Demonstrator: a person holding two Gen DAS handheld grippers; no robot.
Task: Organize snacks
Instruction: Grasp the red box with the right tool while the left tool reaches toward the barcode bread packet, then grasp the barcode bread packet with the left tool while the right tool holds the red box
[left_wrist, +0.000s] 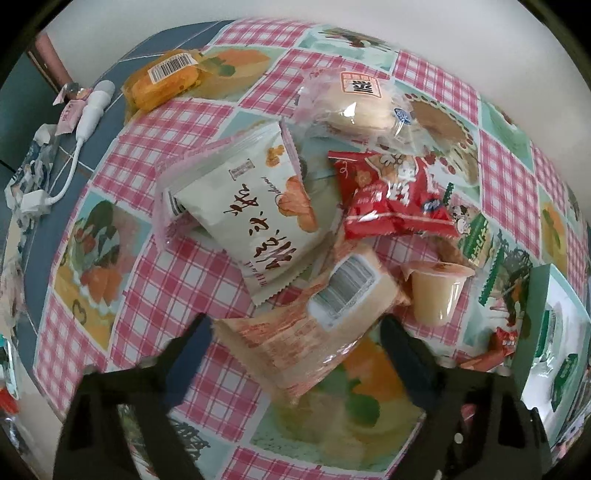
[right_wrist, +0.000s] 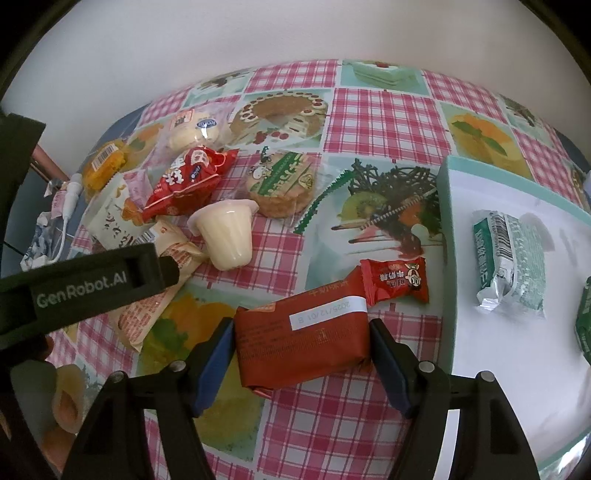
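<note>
My left gripper (left_wrist: 295, 328) points down over a peach-coloured packet (left_wrist: 306, 325) with a barcode label. The packet lies slantwise between the open jaws, and a strip of cloth shows beside the right pad. The right wrist view shows one of this gripper's fingers (right_wrist: 147, 266) over the same packet (right_wrist: 147, 310). My right gripper (right_wrist: 301, 332) is shut on a red-brown packet (right_wrist: 301, 343) with a white date strip, both pads against its sides. A small red candy (right_wrist: 397, 280) lies just beyond it.
A teal-rimmed white tray (right_wrist: 447, 221) at the right holds green packets (right_wrist: 509, 258). Loose on the checked cloth lie a jelly cup (left_wrist: 436, 291), a red bag (left_wrist: 395, 199), a white packet (left_wrist: 251, 218), a round cake (left_wrist: 354, 103) and a yellow cake (left_wrist: 166, 77). A white cable (left_wrist: 88, 110) lies off the cloth's left edge.
</note>
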